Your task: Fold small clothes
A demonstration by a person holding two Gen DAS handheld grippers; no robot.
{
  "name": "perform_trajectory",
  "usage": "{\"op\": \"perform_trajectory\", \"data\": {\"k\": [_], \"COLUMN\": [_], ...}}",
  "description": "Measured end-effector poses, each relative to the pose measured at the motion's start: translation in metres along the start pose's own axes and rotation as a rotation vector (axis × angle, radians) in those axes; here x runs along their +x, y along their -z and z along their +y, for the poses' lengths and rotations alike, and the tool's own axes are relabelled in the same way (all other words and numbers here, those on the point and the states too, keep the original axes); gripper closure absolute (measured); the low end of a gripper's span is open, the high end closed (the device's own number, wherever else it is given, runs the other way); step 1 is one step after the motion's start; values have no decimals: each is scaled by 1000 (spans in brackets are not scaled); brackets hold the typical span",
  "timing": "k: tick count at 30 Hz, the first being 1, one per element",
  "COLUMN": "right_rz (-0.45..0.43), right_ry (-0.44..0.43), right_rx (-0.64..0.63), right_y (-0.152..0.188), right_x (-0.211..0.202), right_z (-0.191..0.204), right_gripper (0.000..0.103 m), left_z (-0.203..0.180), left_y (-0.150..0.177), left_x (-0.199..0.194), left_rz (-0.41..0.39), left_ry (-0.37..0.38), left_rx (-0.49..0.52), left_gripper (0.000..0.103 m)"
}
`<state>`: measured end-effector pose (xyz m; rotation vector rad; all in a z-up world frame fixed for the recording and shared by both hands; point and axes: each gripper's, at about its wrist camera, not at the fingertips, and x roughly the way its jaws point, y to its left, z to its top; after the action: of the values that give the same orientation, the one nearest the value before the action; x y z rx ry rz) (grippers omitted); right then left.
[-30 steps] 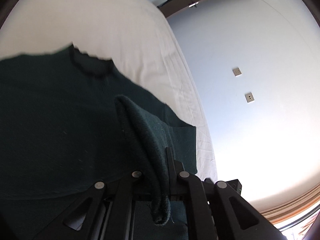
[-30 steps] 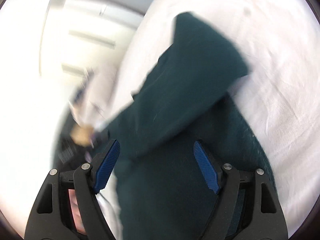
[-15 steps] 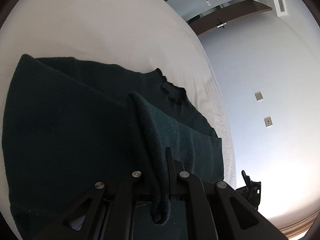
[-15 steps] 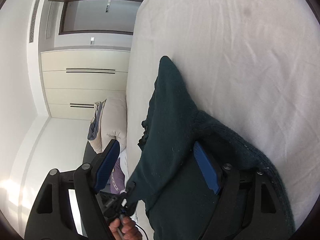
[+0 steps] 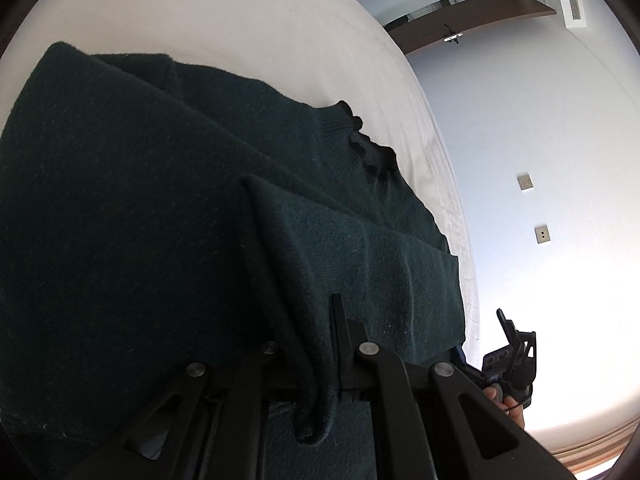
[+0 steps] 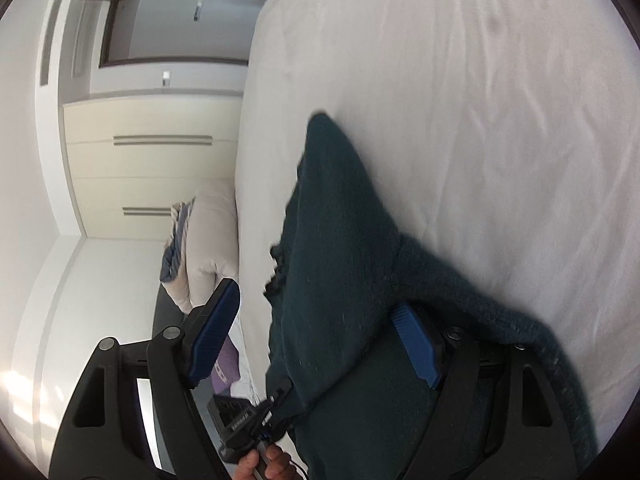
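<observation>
**Left gripper pinches a sweater fold, right gripper spread wide**

The left gripper (image 5: 308, 364) has its two black fingers drawn together on a raised ridge of the dark green knitted sweater (image 5: 160, 216); the pinched fold hangs down between them in a short loop. From that ridge the knit spreads away over the white bed sheet (image 5: 240, 20), with one layer lapped over another and the ribbed, frilled collar (image 5: 368, 152) lying towards the far edge of the mattress.

The right gripper (image 6: 316, 344) stands wide apart, its blue ribbed pads (image 6: 416, 352) clear of each other and clamping nothing. The sweater (image 6: 332, 280) runs between and over them, its cloth draped against the right-hand finger, and tapers to a point on the sheet (image 6: 480, 100). Low in this view a hand (image 6: 264, 464) grips the handle of the other gripper.

Beyond the bed stand cream wardrobe doors with long bar handles (image 6: 152, 168), a beige pillow (image 6: 208, 248) and a pale wall carrying two square socket plates (image 5: 525, 181).
</observation>
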<state>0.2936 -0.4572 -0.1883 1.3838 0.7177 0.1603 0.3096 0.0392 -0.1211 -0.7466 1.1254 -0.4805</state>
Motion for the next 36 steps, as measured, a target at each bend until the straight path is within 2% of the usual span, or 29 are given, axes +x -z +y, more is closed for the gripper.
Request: {"op": "perform_trajectory", "data": {"k": [4,10,12,15,17,19,23,25,27,29,31,34,36], "right_rz": [-1,13,27,44,49,50,72,84,82,91,110,171,216], "right_ry": [-1,34,47,57,73,79,94,80,62,49,34,13,66], "right_rx": [-1,-107,-125,-132,-143,-140,-142,-175,-218,-251,-282,-297,-260], "right_y": [-10,-1,3,8,12,13,13,12,7,-2,-11,-24,-32], "right_x": [5,14,11,3,-4,-12,-31,-39,-41,-32,-17,16,41], "right_z": [-4,6,9,9,9,7,12,22,39,55,67,73,58], "right_gripper": [28,27,27,27,27,27,27,27,27,27,27,27,27], "left_z": [0,7,6,5,2,-3,-13,-26,-45,-63,-75,-69,-55], "left_y": [4,5,4,3,4,6,12,15,18,22,25,22,19], "left_x": [-3,-7,-5,-14,-23,-34,-64,-72,-71,-61,-43,-16,-3], "left_rz": [4,2,1,-6,-11,-13,-76,-121,-151,-149,-138,-105,-90], "left_ry": [1,27,21,31,22,-43,-260,-306,-294,-250,-242,-280,-284], "left_rx": [0,-28,-27,-38,-22,15,80,143,225,313,394,383,354], "left_gripper": [95,92,88,65,44,38,37,37,37,37,37,37,37]}}
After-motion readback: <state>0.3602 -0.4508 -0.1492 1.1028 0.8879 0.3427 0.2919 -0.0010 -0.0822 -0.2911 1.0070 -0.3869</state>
